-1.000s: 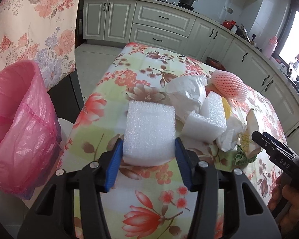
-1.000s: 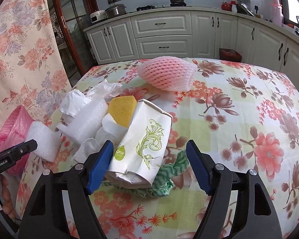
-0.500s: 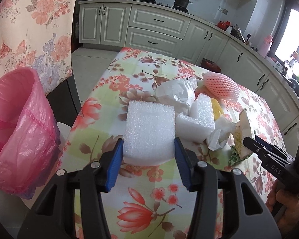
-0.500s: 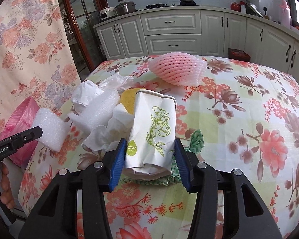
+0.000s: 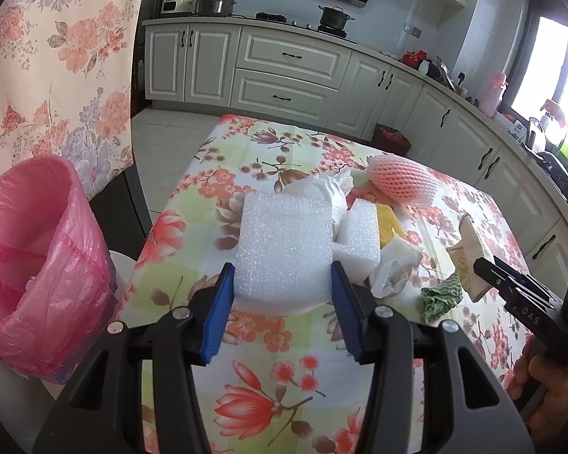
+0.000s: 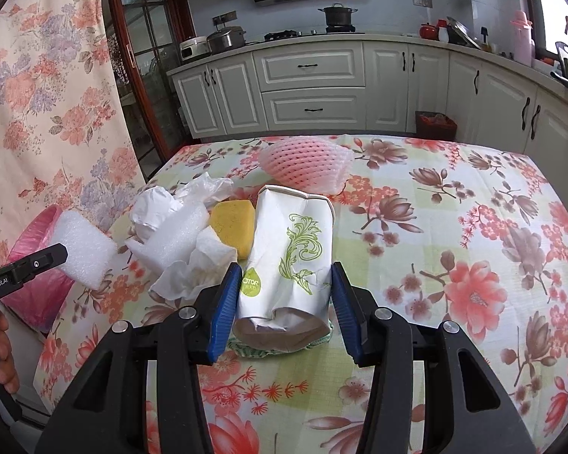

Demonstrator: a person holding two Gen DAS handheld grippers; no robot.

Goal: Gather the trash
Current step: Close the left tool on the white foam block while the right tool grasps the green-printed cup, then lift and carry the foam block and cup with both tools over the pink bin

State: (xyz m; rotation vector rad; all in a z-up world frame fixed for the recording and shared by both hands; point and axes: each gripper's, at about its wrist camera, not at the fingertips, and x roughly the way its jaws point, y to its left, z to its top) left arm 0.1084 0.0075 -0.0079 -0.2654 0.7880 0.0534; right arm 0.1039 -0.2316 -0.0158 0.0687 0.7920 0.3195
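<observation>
Now the right gripper (image 6: pixel 282 299) has clamped shut on the paper cup (image 6: pixel 287 265) — both tongs loaded, the left gripper (image 5: pixel 282 295) pinching its foam block (image 5: pixel 284 249), so 2 pieces can go to the pink bag (image 5: pixel 38 265).

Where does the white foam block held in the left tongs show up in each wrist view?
Left wrist view: white foam block at centre, clamped between the blue pads of the left tongs.
Right wrist view: the same block at the left edge, beyond a black finger.
Shared landmark: the pink foam fruit net on the floral tablecloth.
</observation>
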